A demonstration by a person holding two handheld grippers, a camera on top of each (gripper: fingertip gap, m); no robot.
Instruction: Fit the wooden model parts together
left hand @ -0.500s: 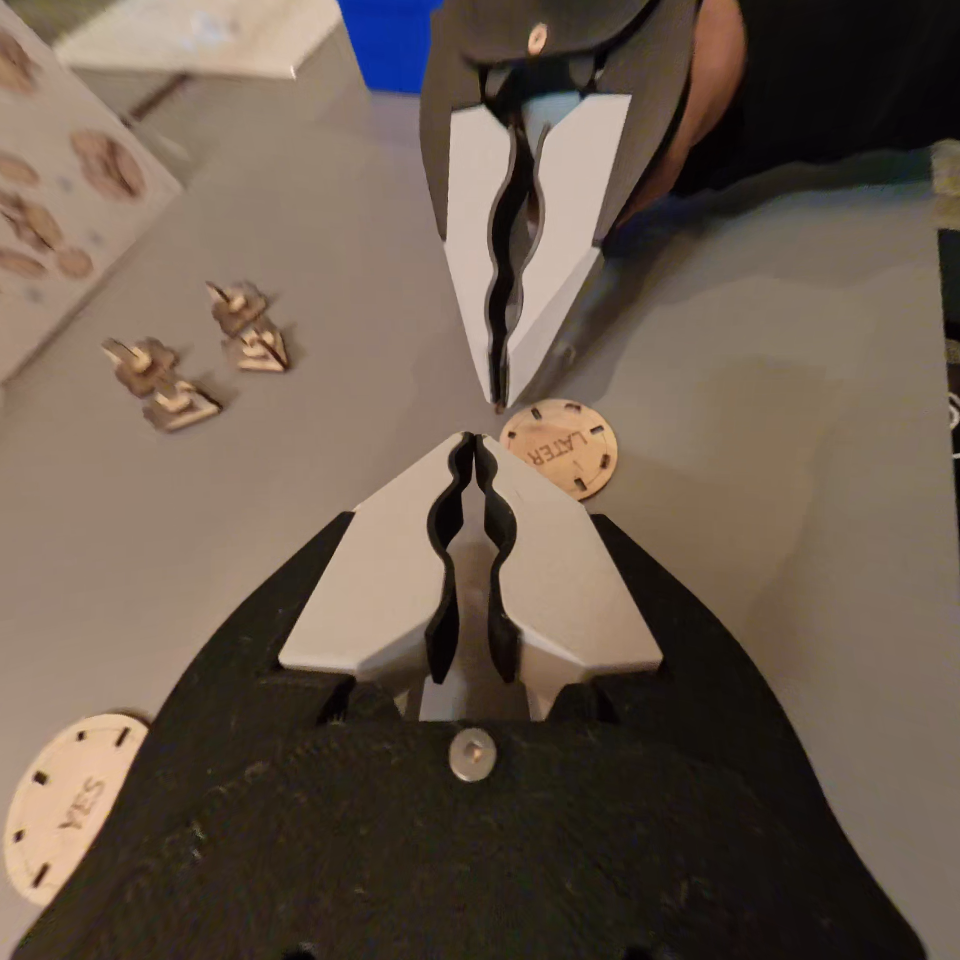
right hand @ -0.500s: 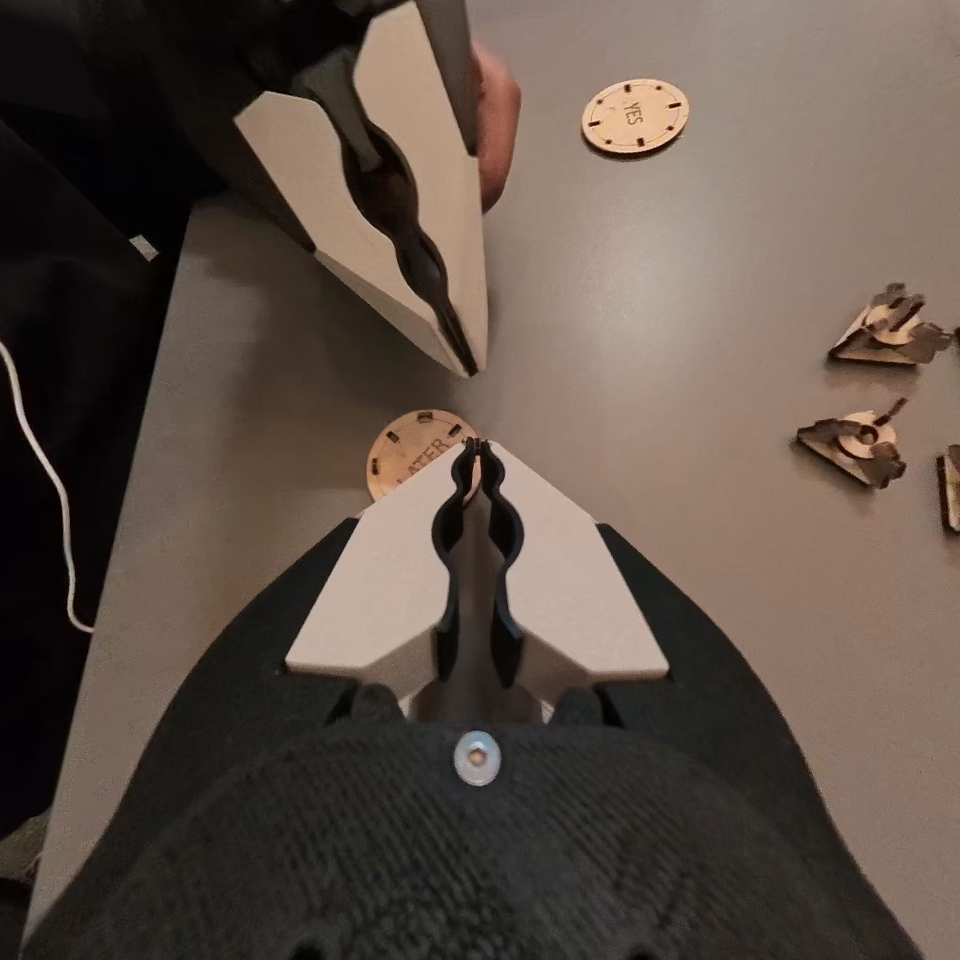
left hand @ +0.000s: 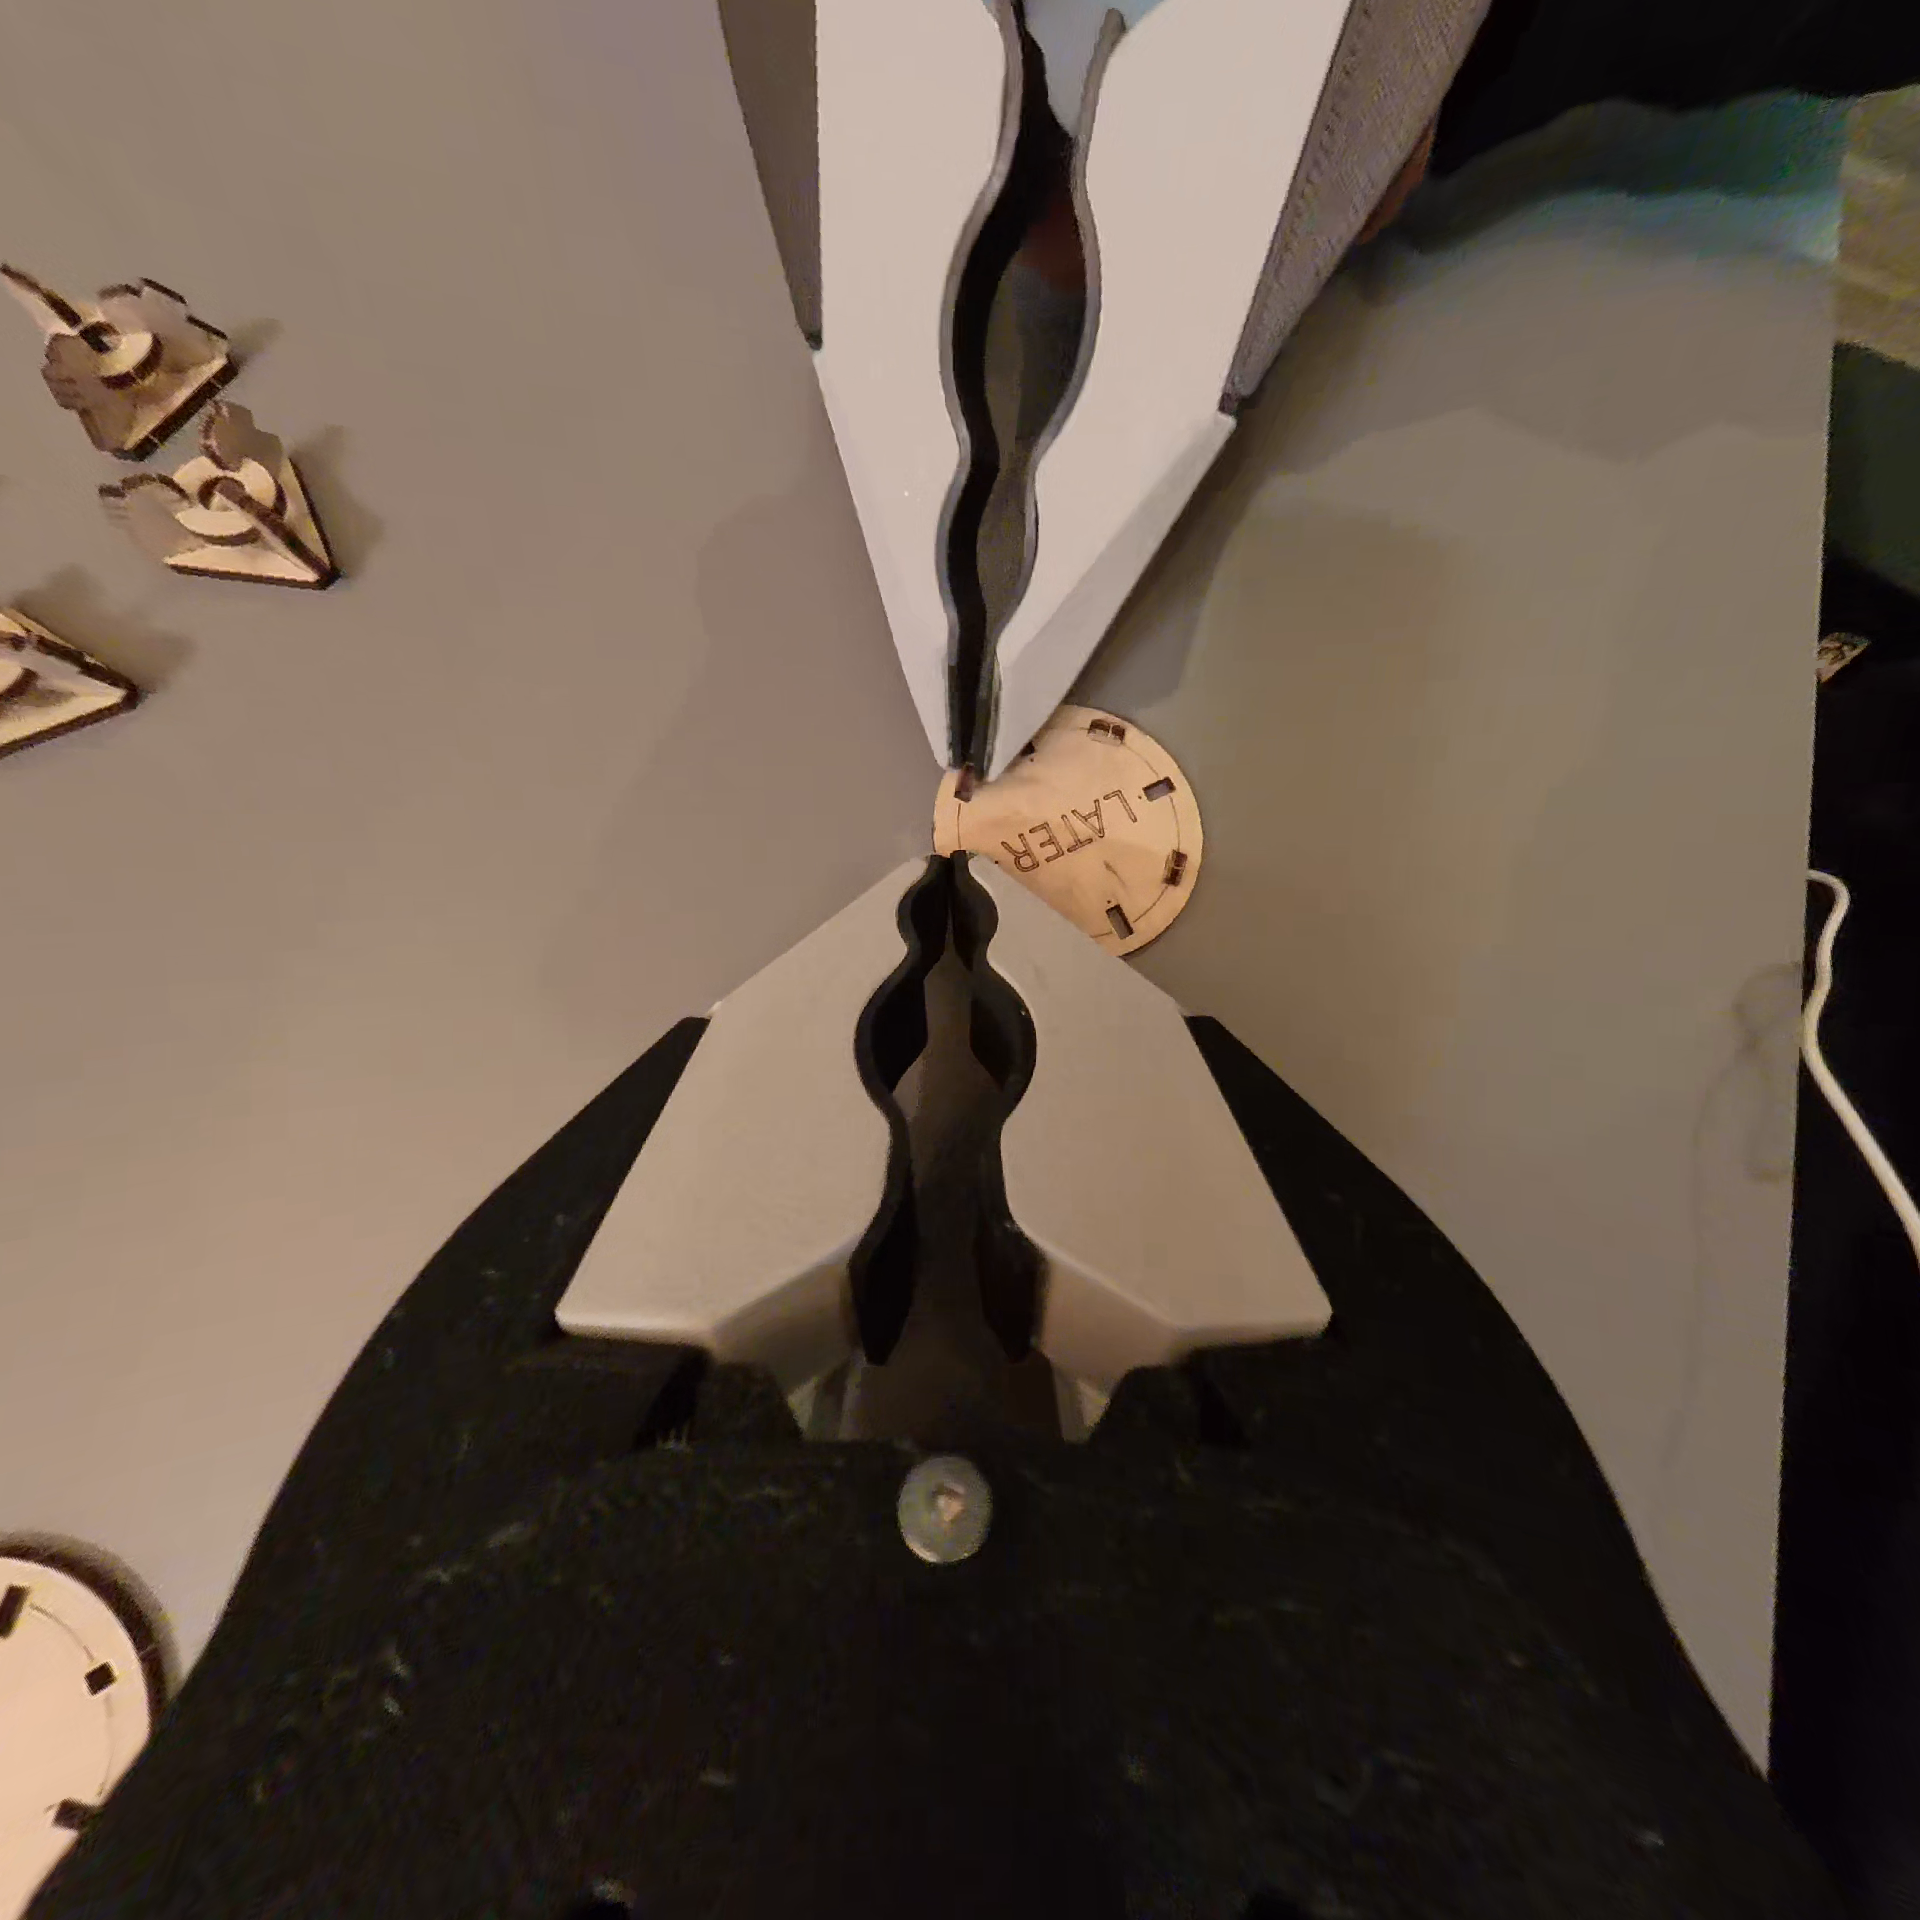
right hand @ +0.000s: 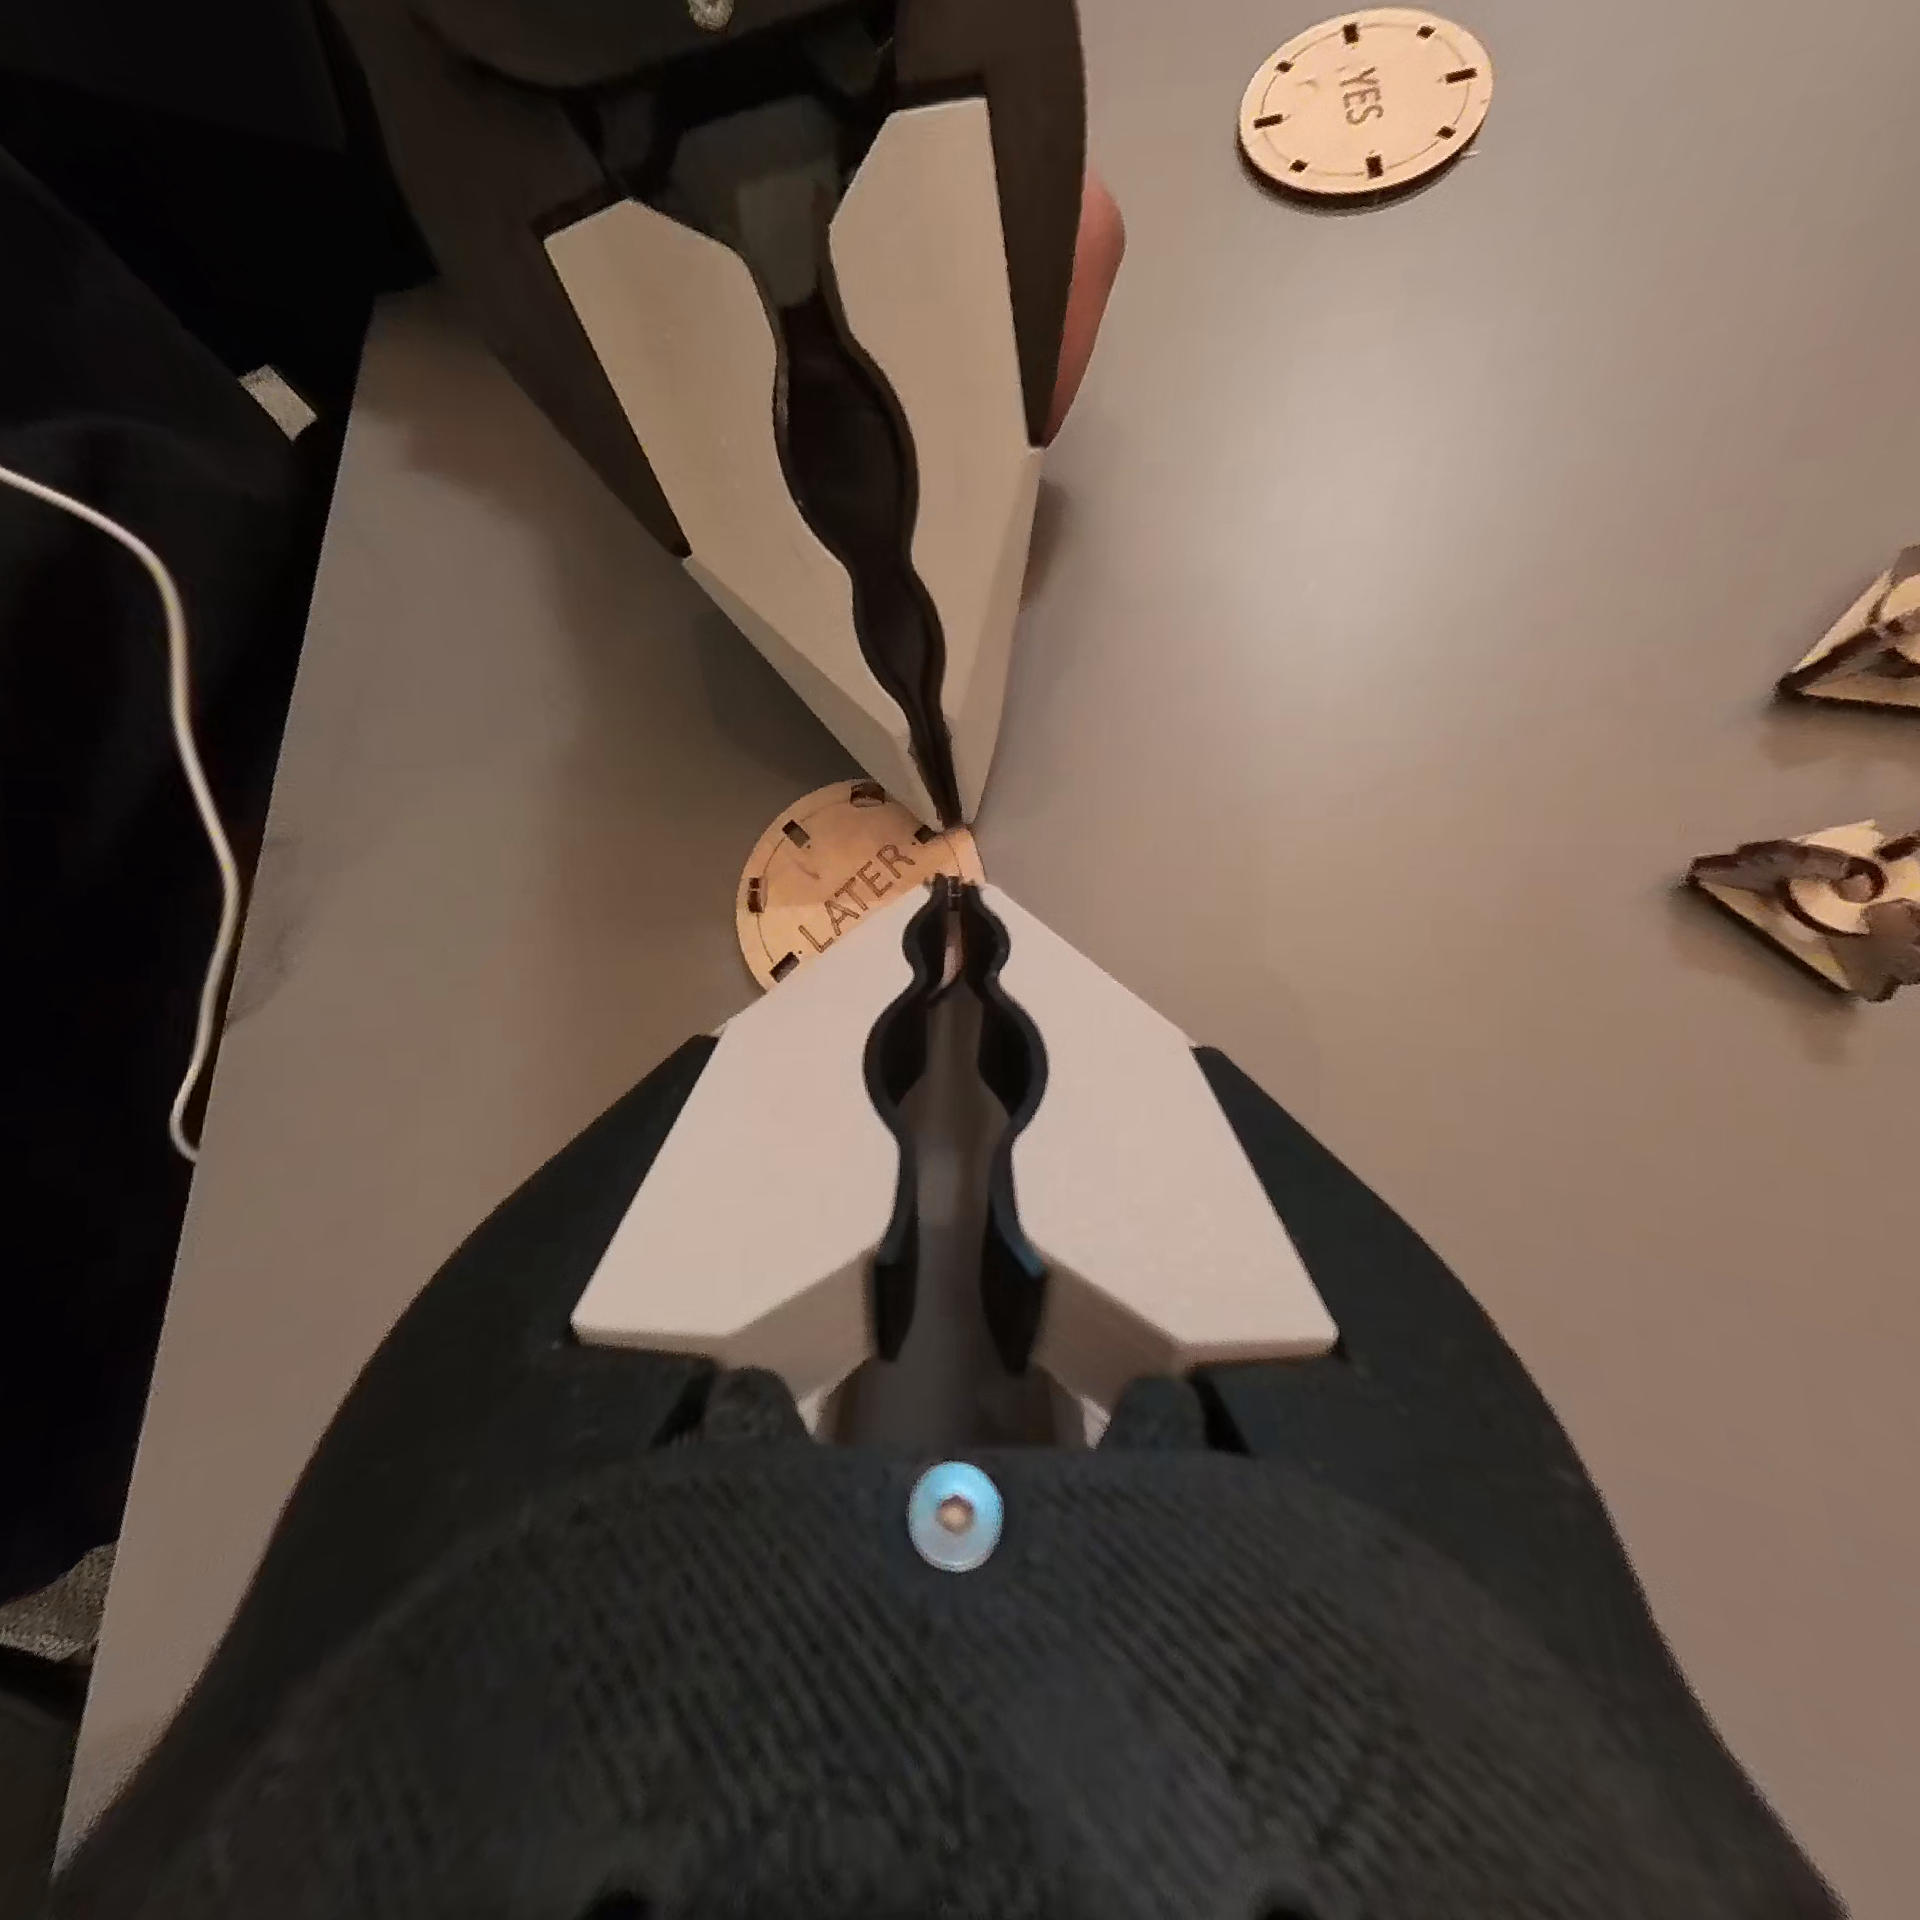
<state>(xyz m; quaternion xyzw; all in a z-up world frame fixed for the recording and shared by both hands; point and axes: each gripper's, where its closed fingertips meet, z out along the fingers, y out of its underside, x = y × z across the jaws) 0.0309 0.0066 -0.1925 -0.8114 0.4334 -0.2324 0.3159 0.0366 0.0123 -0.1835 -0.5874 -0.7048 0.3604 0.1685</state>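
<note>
Dim warm indoor light, soft shadows, wide-angle bending at edges, slight blur in corners

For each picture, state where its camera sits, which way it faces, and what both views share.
Left wrist view: on the left gripper, looking along shut fingers toward the right gripper; a sleeve shows behind it.
Right wrist view: on the right gripper, facing the left gripper; a hand shows.
Shared: engraved wooden disc on the grey table, both grippers.

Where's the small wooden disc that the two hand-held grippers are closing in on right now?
The wooden disc lies flat on the grey table near its edge, between the shut tips of the left hand-held gripper and the right hand-held gripper.
</note>
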